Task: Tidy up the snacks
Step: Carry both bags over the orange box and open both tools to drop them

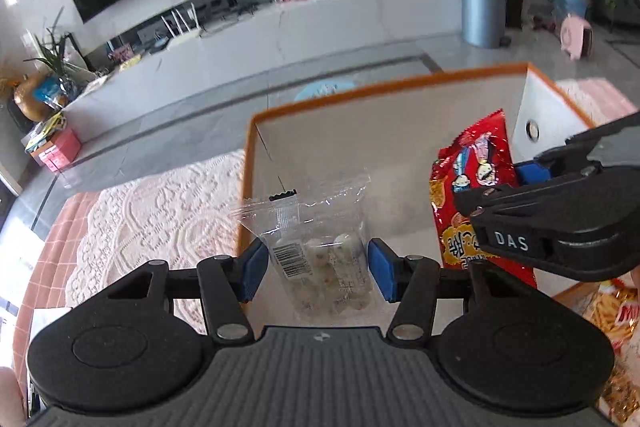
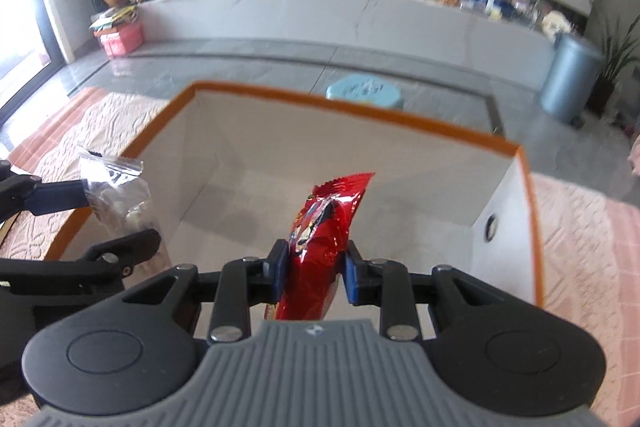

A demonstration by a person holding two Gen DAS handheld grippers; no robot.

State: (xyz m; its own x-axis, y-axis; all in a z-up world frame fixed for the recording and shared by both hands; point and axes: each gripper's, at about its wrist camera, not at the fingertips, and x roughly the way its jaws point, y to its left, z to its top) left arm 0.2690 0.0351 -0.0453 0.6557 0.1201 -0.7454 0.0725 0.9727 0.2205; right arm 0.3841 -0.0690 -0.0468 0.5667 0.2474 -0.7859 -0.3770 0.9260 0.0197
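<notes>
My left gripper (image 1: 317, 265) is shut on a clear bag of round white sweets (image 1: 320, 255) and holds it upright over the near left corner of the orange-rimmed white box (image 1: 360, 95). My right gripper (image 2: 314, 269) is shut on a red snack packet (image 2: 324, 227) and holds it upright over the inside of the same box (image 2: 360, 107). The red packet (image 1: 476, 187) also shows in the left wrist view, just right of the clear bag, with the right gripper's fingers (image 1: 532, 175) clamped on it. The clear bag (image 2: 116, 191) shows at the left in the right wrist view.
The box stands on a pink lace-covered table (image 1: 152, 211). Another snack packet with fries on it (image 1: 612, 315) lies at the right. Beyond are a grey floor, a light blue stool (image 2: 364, 91), a long white cabinet (image 2: 360, 15) and a blue bin (image 1: 482, 9).
</notes>
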